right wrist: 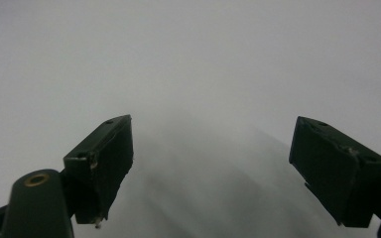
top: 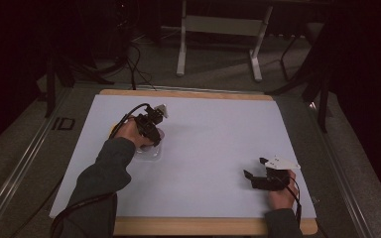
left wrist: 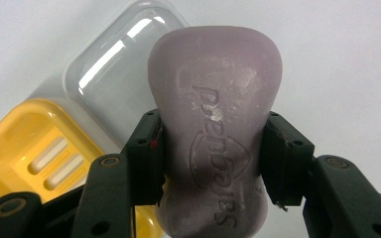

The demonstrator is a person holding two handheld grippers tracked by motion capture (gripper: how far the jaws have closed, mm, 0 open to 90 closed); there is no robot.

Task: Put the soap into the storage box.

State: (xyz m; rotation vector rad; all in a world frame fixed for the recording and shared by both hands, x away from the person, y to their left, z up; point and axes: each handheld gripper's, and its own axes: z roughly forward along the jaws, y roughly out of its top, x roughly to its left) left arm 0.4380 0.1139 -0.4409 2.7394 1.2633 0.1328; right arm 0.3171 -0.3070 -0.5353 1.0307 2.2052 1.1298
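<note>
Left gripper [left wrist: 211, 163] held a purple soap bar [left wrist: 216, 124], jaws clamped on its narrowed waist, one pad on each flank. Embossed face was up toward the camera; most of the bar stuck out beyond the pads.

Risk, as judged: a waisted bar is slick, and with the grip so low it could pivot or squirt free if the squeeze eased or the hand tilted. A drop from here would likely strike the clear lid [left wrist: 114, 69] or the rim of the yellow soap dish [left wrist: 25, 144] rather than seat in it.

Position: bar sat above and just right of the dish in the left gripper view, overlapping the lid, not yet in the slotted tray.

Right gripper [right wrist: 211, 163] stood wide open, nothing between the jaws, over the bare white mat [top: 218, 148], well apart from the soap.
</note>
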